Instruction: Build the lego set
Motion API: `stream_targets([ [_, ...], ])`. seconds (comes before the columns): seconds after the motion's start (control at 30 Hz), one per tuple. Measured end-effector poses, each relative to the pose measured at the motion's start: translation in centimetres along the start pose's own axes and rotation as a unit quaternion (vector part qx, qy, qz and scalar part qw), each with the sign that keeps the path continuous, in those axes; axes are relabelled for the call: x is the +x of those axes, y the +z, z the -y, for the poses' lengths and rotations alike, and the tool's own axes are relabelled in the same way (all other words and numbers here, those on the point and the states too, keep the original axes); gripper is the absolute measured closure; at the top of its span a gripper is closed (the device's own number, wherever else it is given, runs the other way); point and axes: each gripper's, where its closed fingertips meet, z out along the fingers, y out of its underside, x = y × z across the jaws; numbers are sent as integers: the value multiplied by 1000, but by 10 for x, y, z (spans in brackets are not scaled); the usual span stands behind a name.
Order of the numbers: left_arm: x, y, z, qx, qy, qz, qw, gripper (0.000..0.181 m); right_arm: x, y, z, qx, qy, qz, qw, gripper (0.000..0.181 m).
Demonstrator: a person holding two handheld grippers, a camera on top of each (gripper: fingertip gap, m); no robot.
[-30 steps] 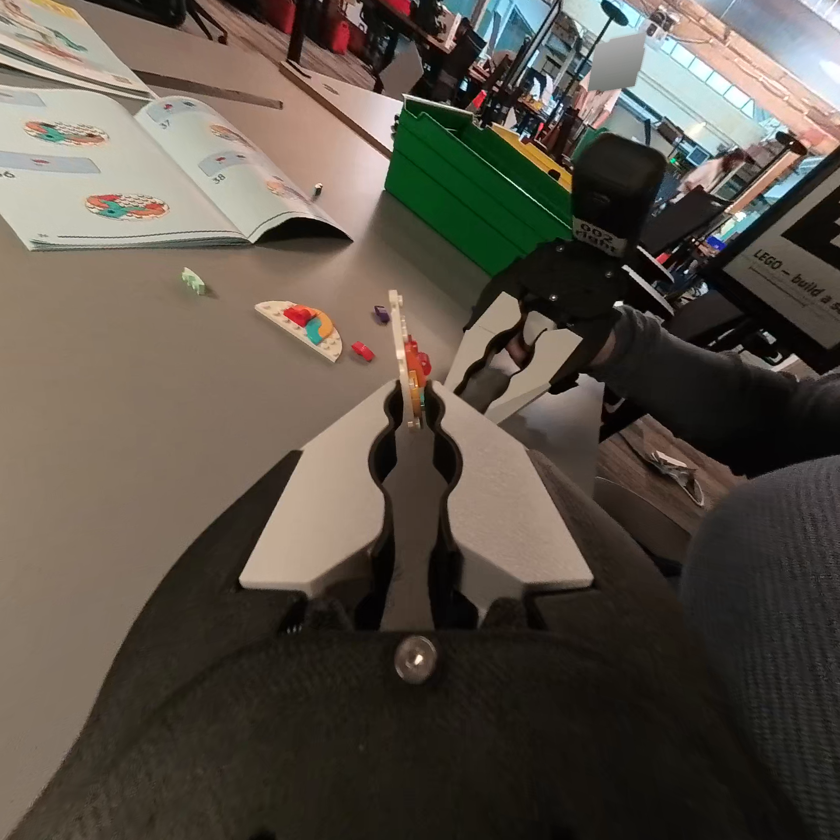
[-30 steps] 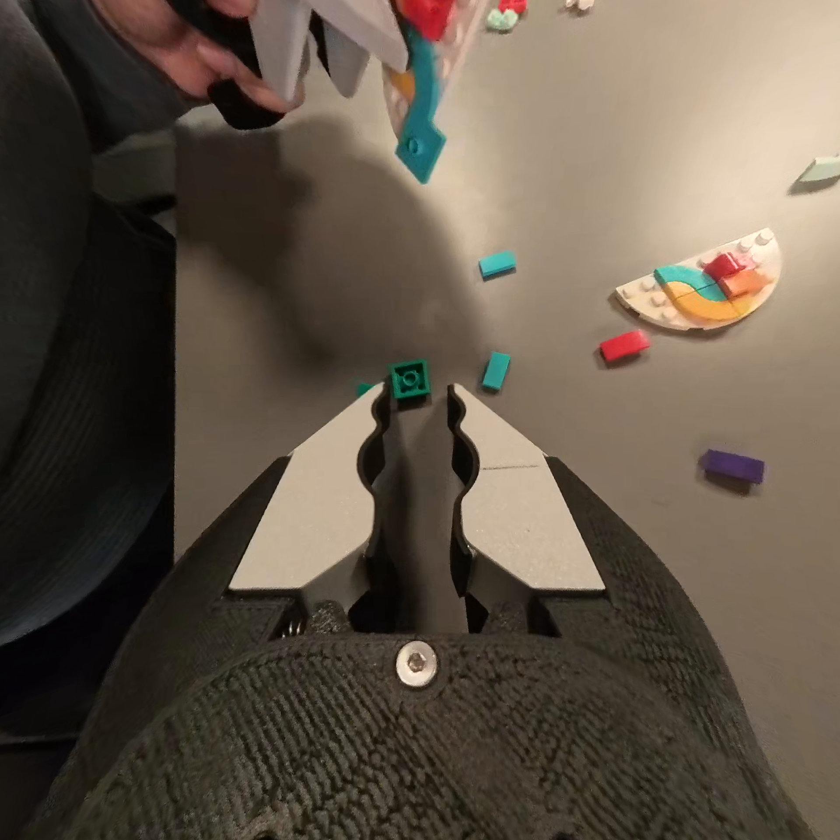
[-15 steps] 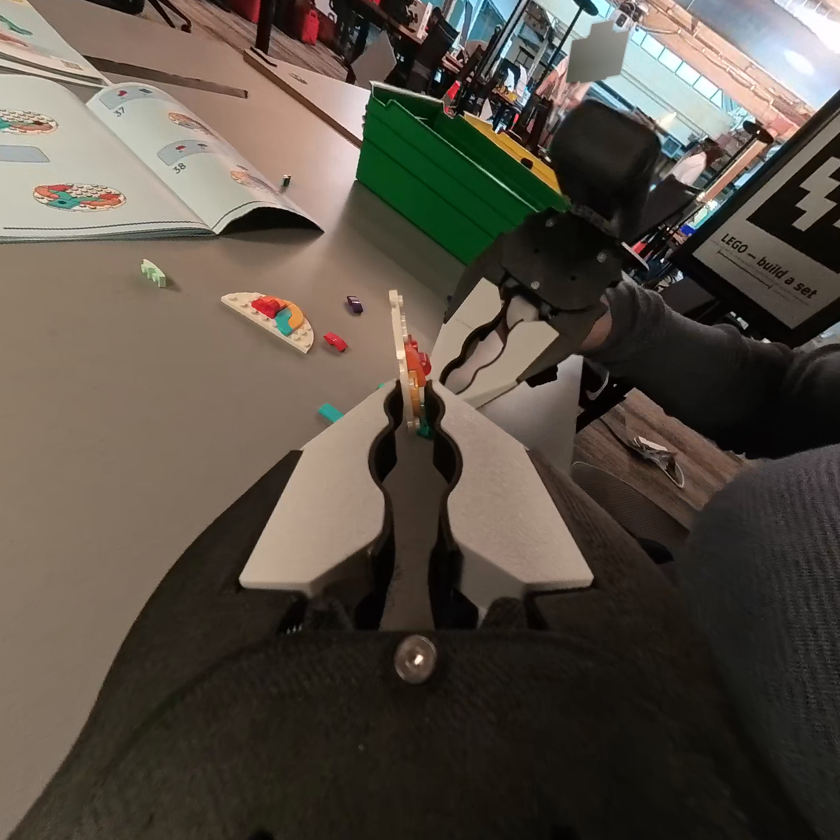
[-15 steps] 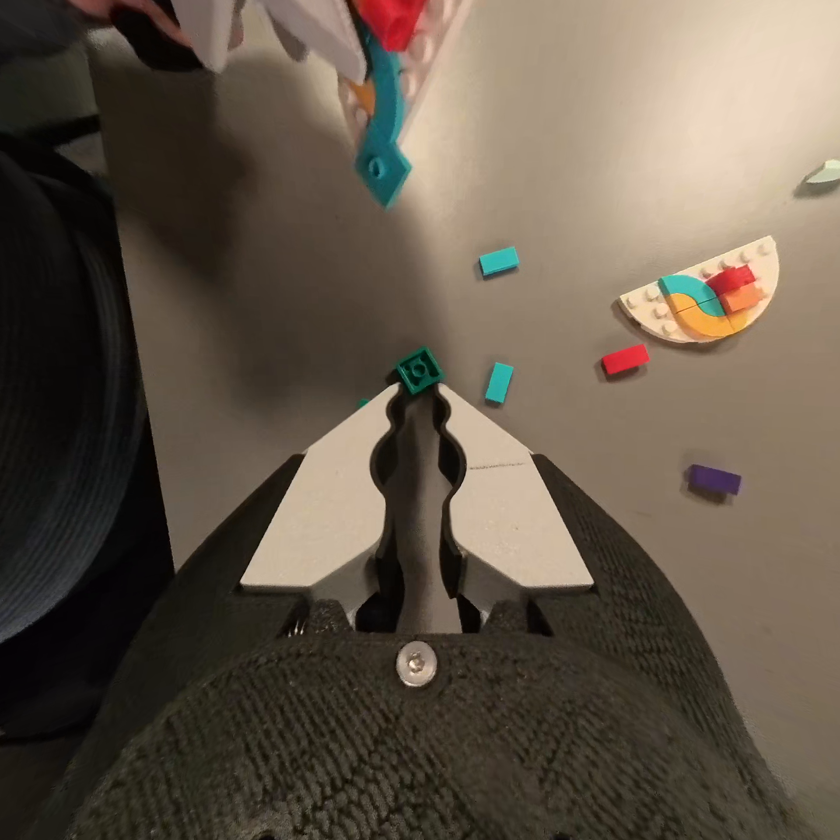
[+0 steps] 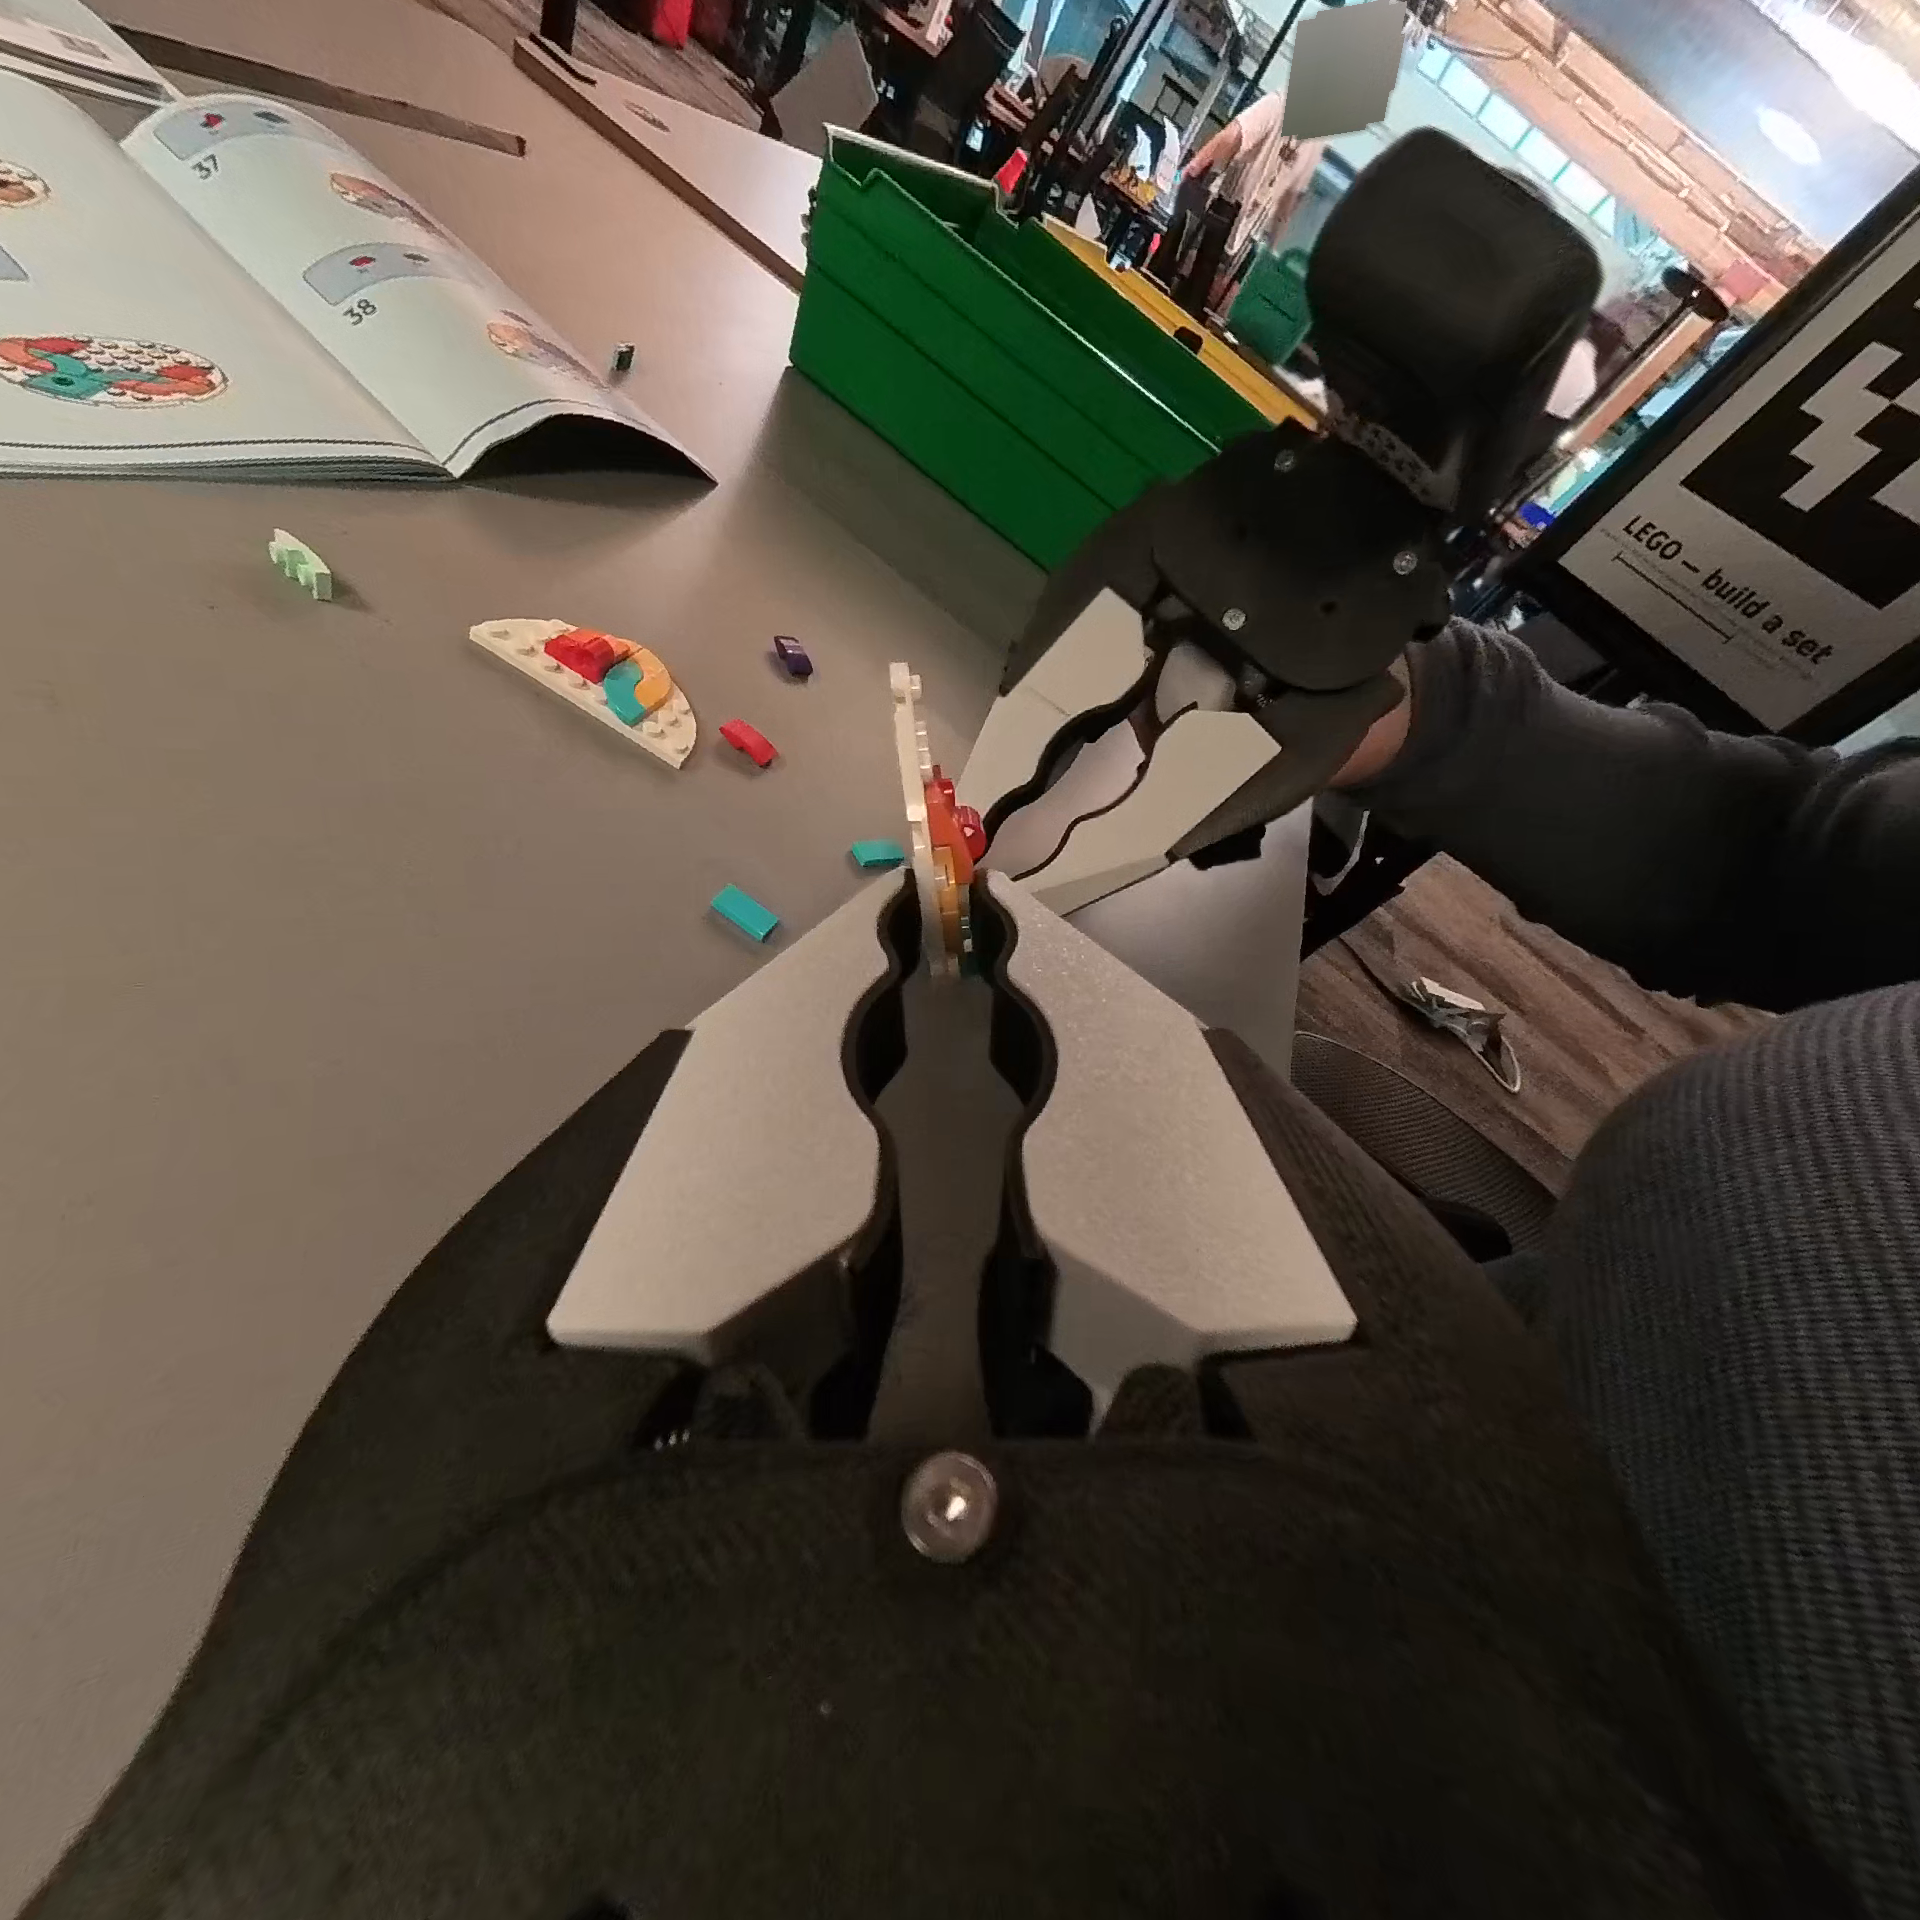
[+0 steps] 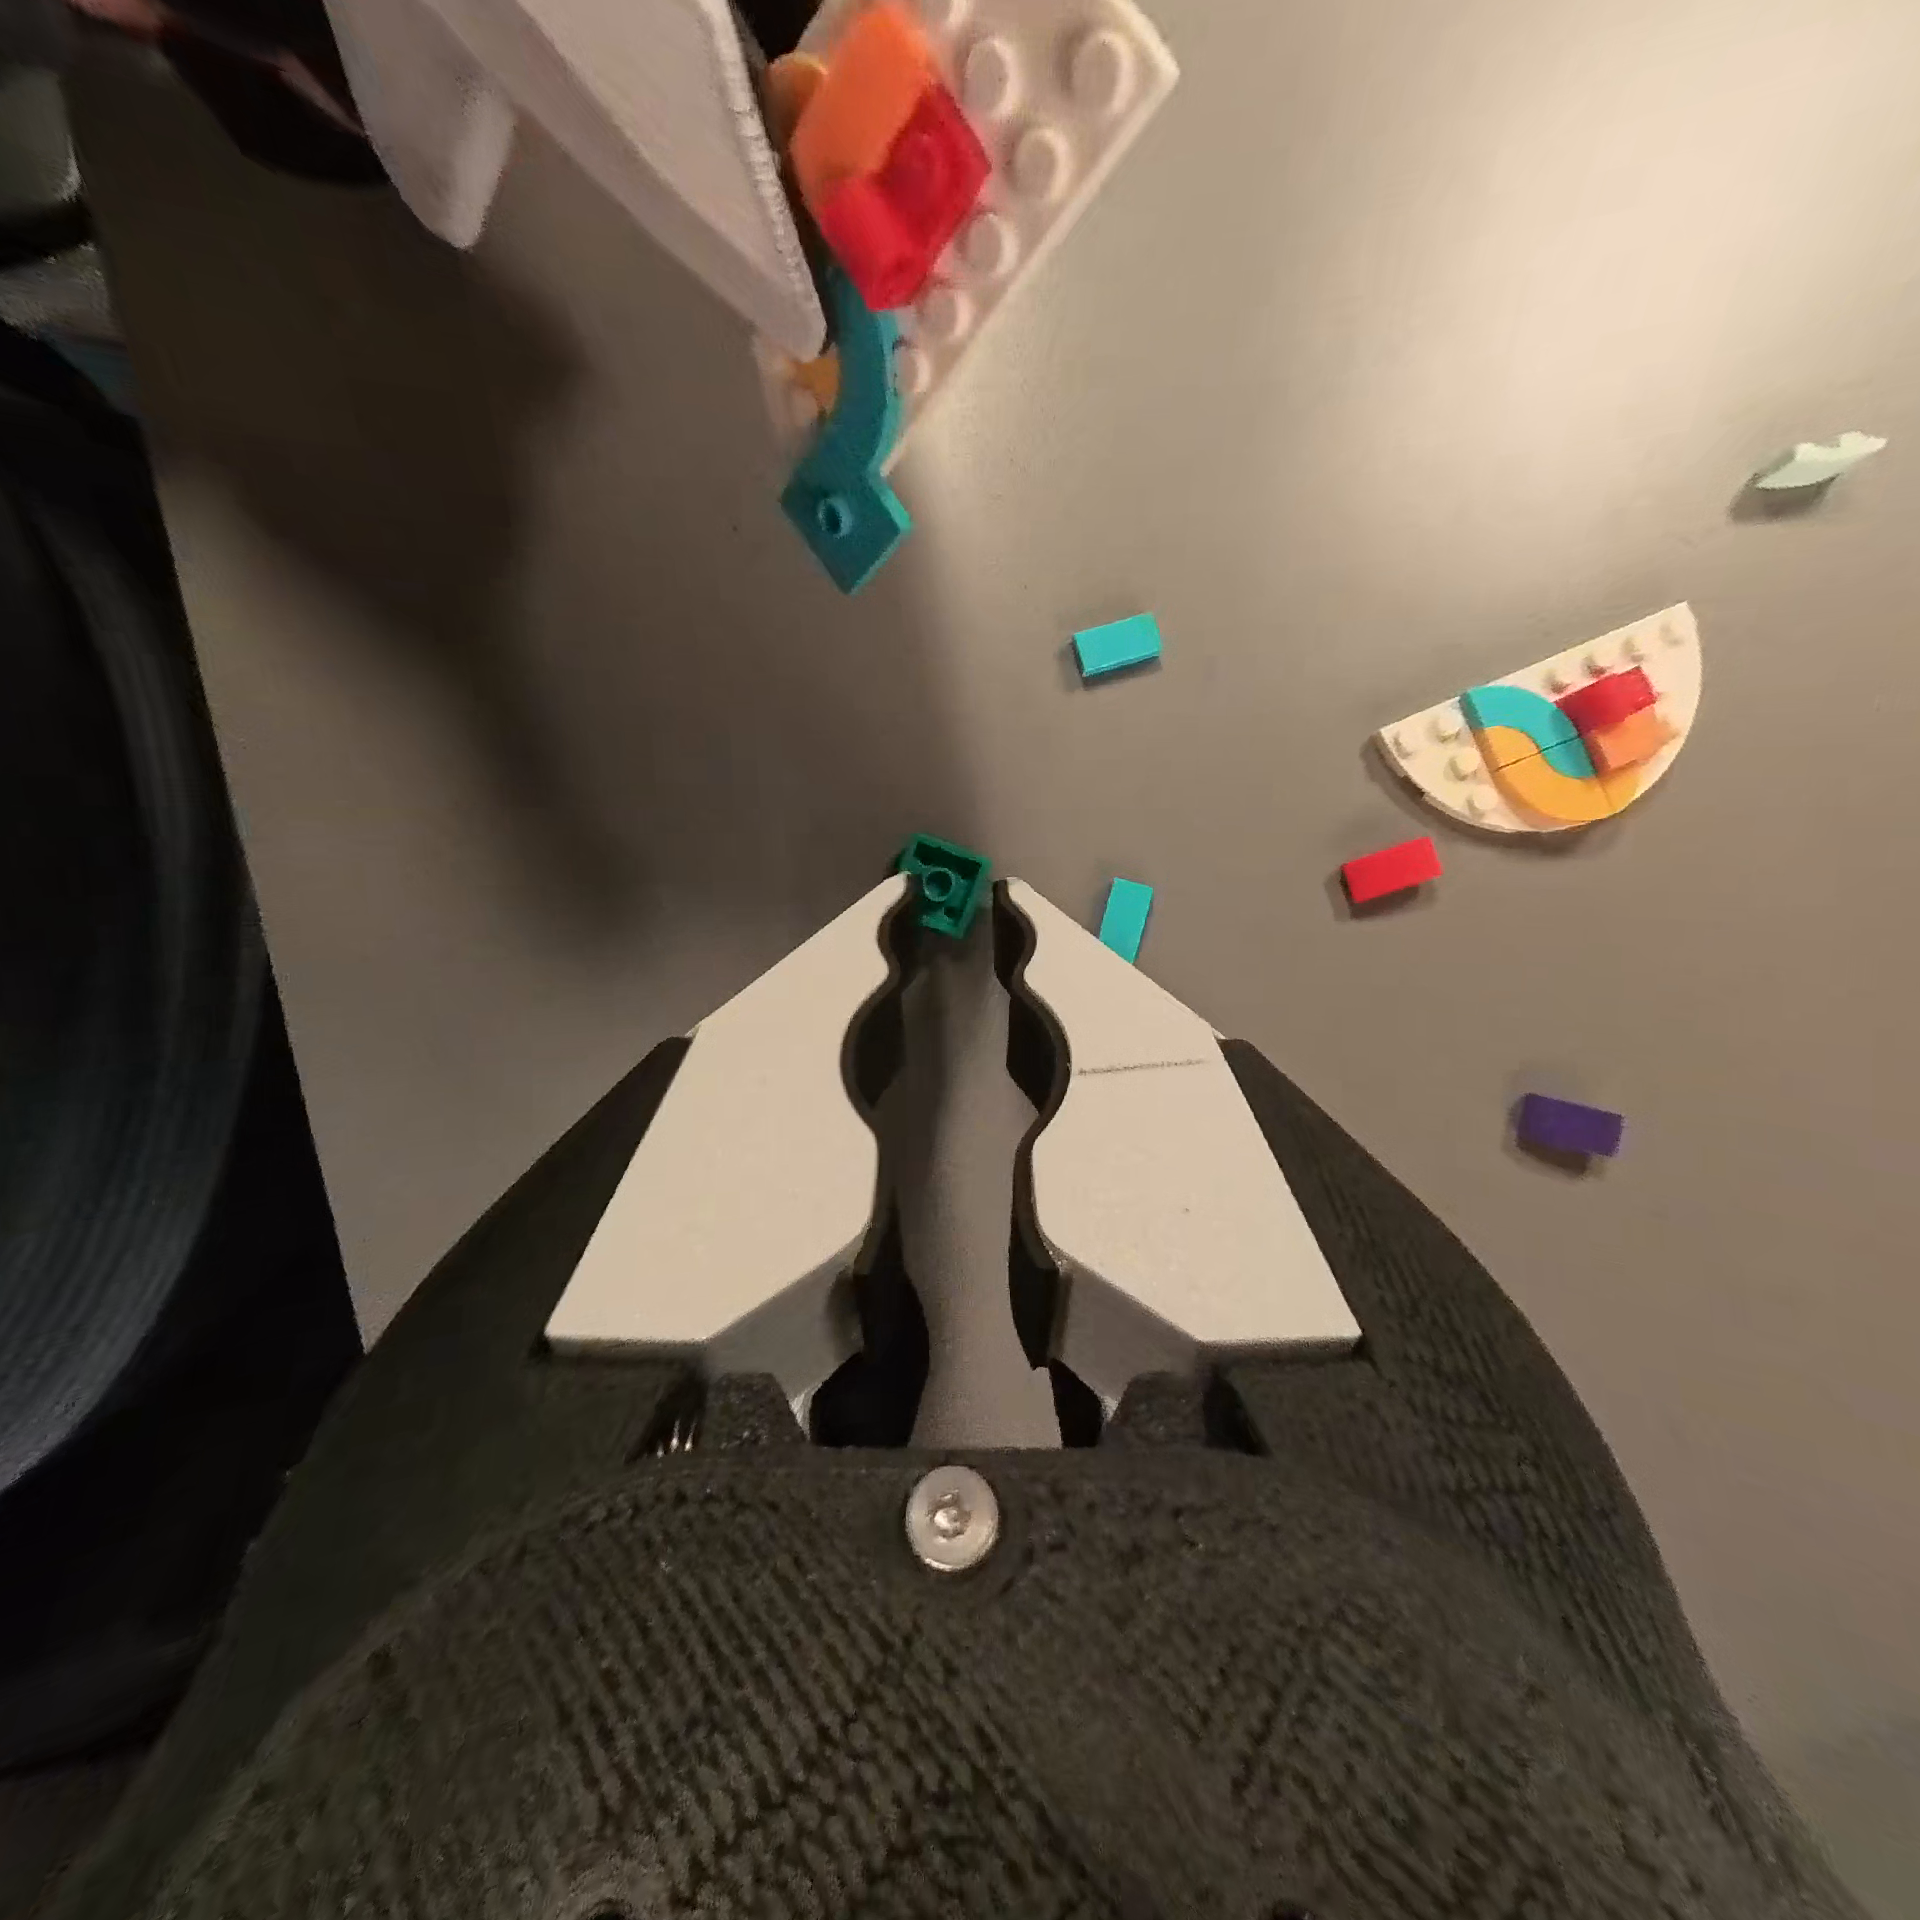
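My left gripper (image 5: 948,885) is shut on a white half-round plate (image 5: 910,748), held on edge above the grey table. The plate carries red, orange and teal pieces; in the right wrist view the plate (image 6: 1049,125) shows with a teal curved piece (image 6: 847,488) sticking out below it. My right gripper (image 6: 943,896) is shut on a small dark green brick (image 6: 940,883), pinched tilted at the fingertips. It also shows in the left wrist view (image 5: 1003,831), just right of the held plate. A second half-round plate (image 6: 1662,665) with coloured pieces lies flat on the table.
Loose on the table are two teal tiles (image 6: 1117,646) (image 6: 1125,916), a red tile (image 6: 1390,873), a purple piece (image 6: 1569,1124) and a mint piece (image 6: 1813,473). An open instruction booklet (image 5: 260,312) lies far left. Green bins (image 5: 987,364) stand behind. The table edge is to the right. The gap from one gripper's tips to the other's is roughly 8 centimetres.
My right gripper has closed on the green brick, which now sits tilted in the tips. The plate in my left gripper has come nearer to the right gripper.
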Motion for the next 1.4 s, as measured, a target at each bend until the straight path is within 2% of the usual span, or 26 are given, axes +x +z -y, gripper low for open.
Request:
stream_targets([
  [0.17, 2, 2, -2, -2, 4, -4, 1000, 173, -4, 2, 1, 20, 46, 28, 998, 172],
  [0.3, 2, 2, -3, -4, 5, -4, 1000, 173, -5, 3, 3, 4, 44, 34, 998, 172],
  [0.47, -1, -2, 1, 5, -2, -2, 1000, 173, 0, 3, 6, 4, -45, -26, 999, 173],
  [0.63, -2, -4, 1, 6, -1, 0, 1000, 173, 16, -11, -4, -23, -141, -109, 984, 173],
  [0.7, -2, -4, 2, 8, -2, -2, 1000, 173, 26, -20, -11, -44, -202, -161, 965, 173],
  [0.77, -1, -3, 1, 8, -3, -4, 1000, 173, 35, -28, -17, -69, -279, -221, 932, 173],
  [0.97, 6, 6, 0, 0, -1, -16, 1000, 173, 38, -33, -33, -105, -409, -312, 851, 172],
  [1.2, 17, 16, 5, -7, 20, -34, 999, 173, 28, -38, -34, -100, -472, -360, 798, 172],
  [1.4, 19, 17, 4, -11, 22, -36, 999, 173, 21, -39, -41, -104, -491, -367, 783, 171],
])
